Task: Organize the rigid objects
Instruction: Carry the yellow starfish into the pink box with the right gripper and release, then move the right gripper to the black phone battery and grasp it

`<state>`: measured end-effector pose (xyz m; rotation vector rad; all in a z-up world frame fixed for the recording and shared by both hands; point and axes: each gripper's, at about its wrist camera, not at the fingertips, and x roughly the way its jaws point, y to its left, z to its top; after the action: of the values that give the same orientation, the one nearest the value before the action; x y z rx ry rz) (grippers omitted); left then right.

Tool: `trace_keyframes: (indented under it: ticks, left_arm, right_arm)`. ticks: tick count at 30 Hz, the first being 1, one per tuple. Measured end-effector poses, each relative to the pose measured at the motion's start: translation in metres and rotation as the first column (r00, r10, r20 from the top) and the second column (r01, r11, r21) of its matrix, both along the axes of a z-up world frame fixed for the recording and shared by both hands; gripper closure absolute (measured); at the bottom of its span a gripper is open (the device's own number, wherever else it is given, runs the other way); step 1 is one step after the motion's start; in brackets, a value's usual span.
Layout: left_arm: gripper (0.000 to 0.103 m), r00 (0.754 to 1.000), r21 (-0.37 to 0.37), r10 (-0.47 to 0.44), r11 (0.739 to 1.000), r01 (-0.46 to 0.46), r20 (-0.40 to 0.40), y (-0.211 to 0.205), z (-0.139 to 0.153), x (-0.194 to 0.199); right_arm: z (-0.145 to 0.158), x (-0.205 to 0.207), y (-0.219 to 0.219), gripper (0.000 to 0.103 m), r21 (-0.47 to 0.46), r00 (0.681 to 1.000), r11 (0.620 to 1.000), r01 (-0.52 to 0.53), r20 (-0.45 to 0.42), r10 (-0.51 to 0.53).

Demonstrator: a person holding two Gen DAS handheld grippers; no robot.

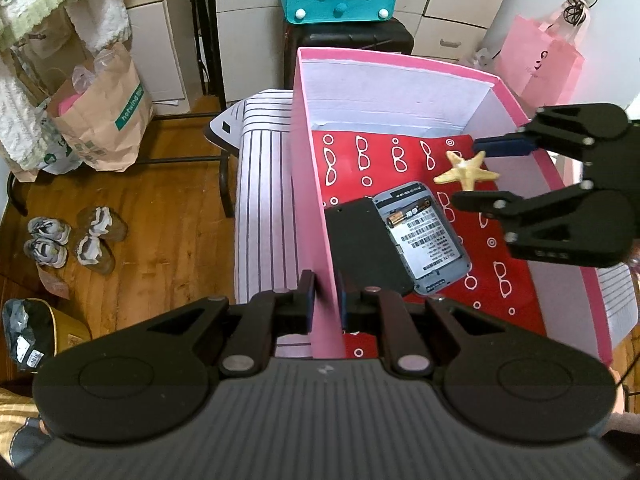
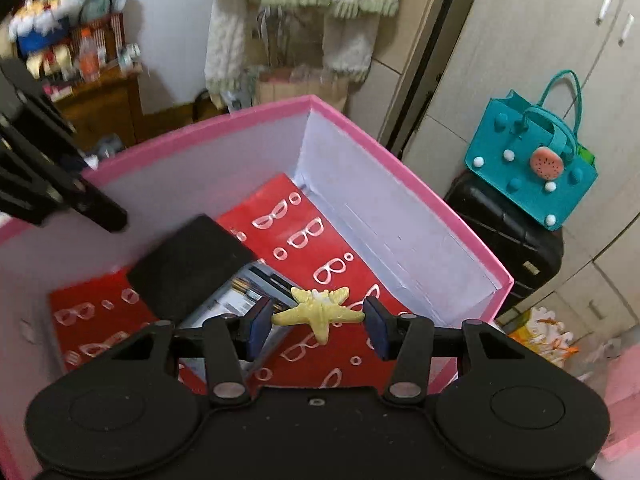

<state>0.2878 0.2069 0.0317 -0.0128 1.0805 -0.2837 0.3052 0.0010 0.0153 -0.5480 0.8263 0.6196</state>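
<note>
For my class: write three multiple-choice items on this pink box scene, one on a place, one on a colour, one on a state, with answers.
1. Where is the small battery?
A. on the open grey device
B. on the floor
C. in the teal bag

2. What colour is the starfish?
A. blue
B. pale yellow
C. black

3. What is the left hand-held gripper doing?
A. hanging wide open
B. holding the starfish
C. clamped on the pink box wall

Answers: 1 A, it lies across the device; 2 B, seen in both views; 3 C, its pads pinch the wall.
</note>
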Motion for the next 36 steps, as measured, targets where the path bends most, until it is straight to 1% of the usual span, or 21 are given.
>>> trace_keyframes:
  ticks: [3,7,11,13,16,20,23,25,28,31,34,36]
  left_arm:
    - [0.092,1.0,-0.004,-0.003,1.0,0.003,-0.001,0.001,0.0,0.0]
    - [0.091,1.0,-0.004,-0.006,1.0,0.006,0.001,0.0,0.001,0.0]
    - [0.091,1.0,-0.013,-0.003,1.0,0.003,0.003,0.003,0.0,-0.001]
    - [0.091,1.0,-0.017,0.0,1.0,0.0,0.003,0.003,0.0,-0.001]
    - [0.091,1.0,-0.025,0.008,1.0,-0.007,0.001,0.004,-0.001,0.0]
    - [0.091,1.0,-0.032,0.016,0.999,-0.016,0.001,0.005,-0.001,-0.001]
    - [0.091,1.0,-0.034,0.023,0.999,-0.023,0.004,0.005,-0.002,-0.001]
    - [0.091,1.0,-0.034,0.027,0.999,-0.027,0.006,0.005,-0.002,-0.002]
    - [0.091,0.999,-0.038,0.034,0.999,-0.034,0.006,0.006,-0.002,-0.002]
    - [0.091,0.999,-0.037,0.046,0.998,-0.046,0.003,0.004,-0.002,-0.002]
    - [0.091,0.999,-0.037,0.042,0.998,-0.042,0.006,0.002,-0.002,-0.002]
    - [0.091,0.999,-0.033,0.036,0.999,-0.036,0.006,0.0,-0.002,-0.003]
  right_arm:
    - [-0.007,0.004,0.003,0.048,-0.039,1.0,0.999,0.006,-0.012,-0.006]
    - [-0.011,0.007,0.003,0.048,-0.033,0.999,0.999,0.011,-0.032,-0.012]
    - [-0.008,0.004,0.001,0.045,-0.022,1.0,0.999,0.026,-0.012,-0.026]
    - [0.002,0.0,-0.005,0.045,0.032,0.999,0.999,0.039,-0.005,-0.039]
    - [0.024,-0.008,-0.025,0.044,0.161,0.995,0.982,0.096,-0.005,-0.096]
    - [0.05,-0.028,-0.062,0.042,0.326,0.986,0.93,0.169,-0.04,-0.165]
    - [0.054,-0.047,-0.087,0.034,0.382,0.978,0.9,0.209,-0.053,-0.204]
    - [0.053,-0.06,-0.103,0.034,0.396,0.968,0.885,0.244,-0.046,-0.246]
    - [0.044,-0.082,-0.127,0.034,0.394,0.946,0.865,0.31,-0.039,-0.321]
    - [0.031,-0.098,-0.15,0.032,0.403,0.932,0.847,0.348,-0.053,-0.358]
    - [0.01,-0.115,-0.169,0.031,0.379,0.909,0.833,0.403,-0.057,-0.414]
    - [-0.006,-0.126,-0.177,0.031,0.369,0.892,0.819,0.44,-0.075,-0.445]
